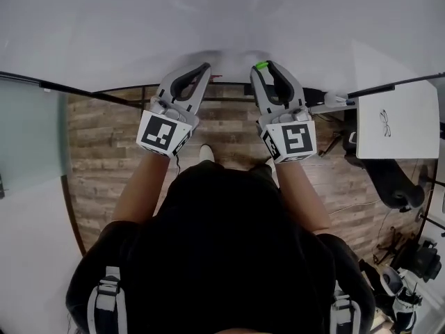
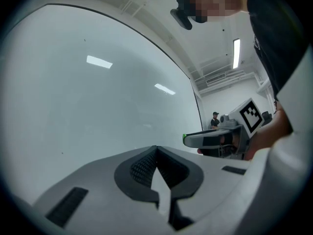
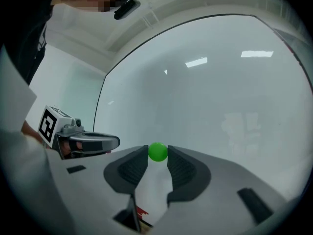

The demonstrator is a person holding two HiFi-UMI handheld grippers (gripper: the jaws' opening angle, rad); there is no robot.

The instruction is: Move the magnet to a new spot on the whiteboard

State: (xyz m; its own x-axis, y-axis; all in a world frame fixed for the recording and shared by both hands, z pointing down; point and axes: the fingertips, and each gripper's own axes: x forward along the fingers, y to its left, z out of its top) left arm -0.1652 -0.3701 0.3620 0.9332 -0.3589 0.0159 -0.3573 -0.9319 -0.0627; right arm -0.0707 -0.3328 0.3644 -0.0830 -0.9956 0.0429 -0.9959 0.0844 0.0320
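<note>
A small round green magnet (image 3: 157, 151) sits pinched between the tips of my right gripper (image 3: 157, 153), which is shut on it. From the head view the magnet (image 1: 261, 65) shows as a green spot at the right gripper's (image 1: 267, 67) tip, close against the lower part of the big whiteboard (image 1: 208, 19). Whether it touches the board I cannot tell. My left gripper (image 1: 204, 68) is held level beside it, to the left, also pointing at the board. Its jaws (image 2: 156, 149) are shut with nothing between them. The whiteboard (image 3: 220, 97) fills both gripper views.
Below the board lies a wood-plank floor (image 1: 104, 145). A small white board with a doodle (image 1: 398, 120) stands at the right on a black stand, with cables and gear on the floor beyond it. A glass panel (image 1: 28, 138) is at the left.
</note>
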